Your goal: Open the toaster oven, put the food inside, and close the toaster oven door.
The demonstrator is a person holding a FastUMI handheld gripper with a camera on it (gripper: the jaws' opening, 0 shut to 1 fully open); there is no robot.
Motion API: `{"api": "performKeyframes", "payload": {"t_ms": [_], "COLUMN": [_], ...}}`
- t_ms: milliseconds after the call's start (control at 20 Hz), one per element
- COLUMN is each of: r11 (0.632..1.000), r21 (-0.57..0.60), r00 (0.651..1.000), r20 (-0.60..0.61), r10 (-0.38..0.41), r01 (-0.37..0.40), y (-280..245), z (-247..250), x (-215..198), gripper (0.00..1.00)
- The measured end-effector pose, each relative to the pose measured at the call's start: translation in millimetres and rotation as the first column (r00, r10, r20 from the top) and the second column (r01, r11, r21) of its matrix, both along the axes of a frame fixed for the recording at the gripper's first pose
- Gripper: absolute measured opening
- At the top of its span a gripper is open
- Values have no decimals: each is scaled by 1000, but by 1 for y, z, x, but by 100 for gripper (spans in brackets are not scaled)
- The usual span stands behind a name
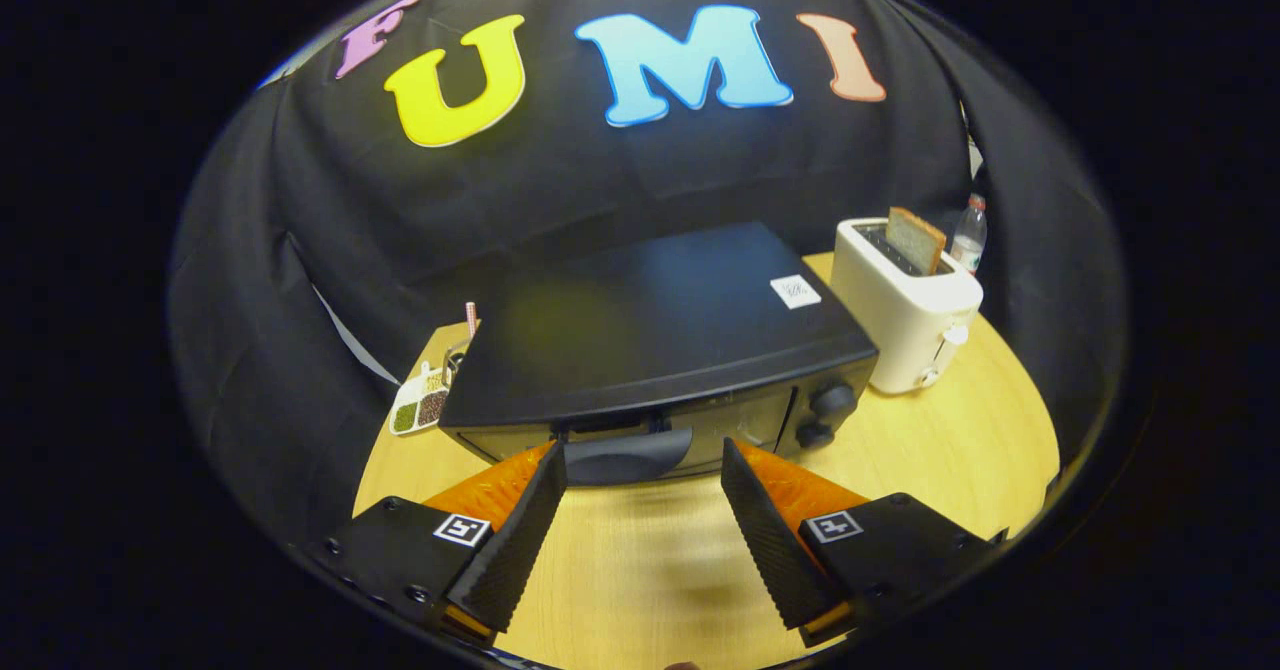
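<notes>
The gripper, with 2 ribbed black fingers spread open, is held before the boxy black toaster oven's curved handle.

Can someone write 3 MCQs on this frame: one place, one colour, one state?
1. Where does the white toaster stand?
A. beside the toaster oven's knob end
B. on top of the oven
C. between the tongs

2. What colour is the toaster oven?
A. white
B. black
C. red

3. How are the tongs set?
A. shut on the door handle
B. shut on a bread slice
C. open, holding nothing

Key:
1. A, it sits on the wooden table next to the oven's knobs, with a bread slice in its slot.
2. B, its top and front are black.
3. C, the fingers stand apart just short of the closed door's handle.
</notes>
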State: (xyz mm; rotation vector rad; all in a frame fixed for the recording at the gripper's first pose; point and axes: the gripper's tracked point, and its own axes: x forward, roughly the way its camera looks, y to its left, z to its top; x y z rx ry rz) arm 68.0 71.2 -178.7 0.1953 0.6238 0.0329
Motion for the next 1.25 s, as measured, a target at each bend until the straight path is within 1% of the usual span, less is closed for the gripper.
{"api": "performKeyframes", "payload": {"t_ms": [100,250,450,600,800,1050,1150,1250], "r11": [998,989,992,990,981,969,963,965], "r21": [-68,-149,-116,-102,-109,-100,-108,-74], "r00": [995,974,956,933,915,894,886,887], "r20": [99,224,292,356,389,416,428,416], "r10": [20,24,-8,-60,-107,-164,-180,-198], "r01": [-13,10,44,102,161,225,247,250], "y": [-16,-45,-77,-113,-155,-192,-200,-195], "z": [26,58,79,96,108,123,126,127], "x": [-2,-9,-30,-46,-73,-97,-102,-99], "gripper": [99,98,98,98,98,98,98,98]}}
